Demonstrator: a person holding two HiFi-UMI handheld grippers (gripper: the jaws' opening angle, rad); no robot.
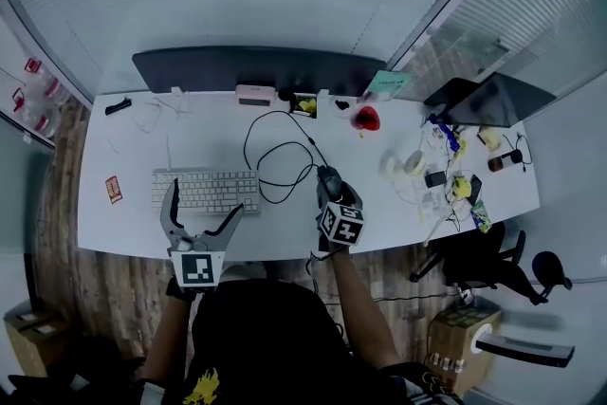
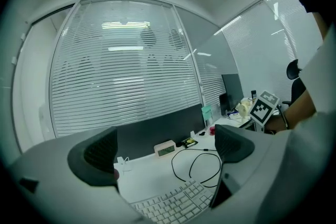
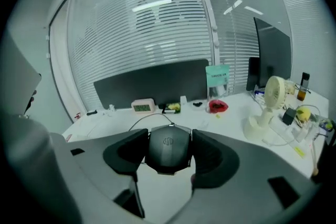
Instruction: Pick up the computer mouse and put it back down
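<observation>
right gripper (image 3: 168, 140): jaws pinching black computer mouse (image 3: 168, 153), centre frame, apparently held clear of white desk (image 1: 128, 225) | left gripper (image 2: 167, 150): jaws spread, empty, over keyboard (image 2: 173, 207), lower centre

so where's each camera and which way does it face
Head view: on the person's head, steeply down at the desk; arms, left gripper, right gripper show.
Left gripper view: on that gripper, facing over the keyboard to the blinds; its open jaws show.
Right gripper view: on that gripper, facing across the desk; its jaws hold the mouse.
Both gripper views share the clock.
</observation>
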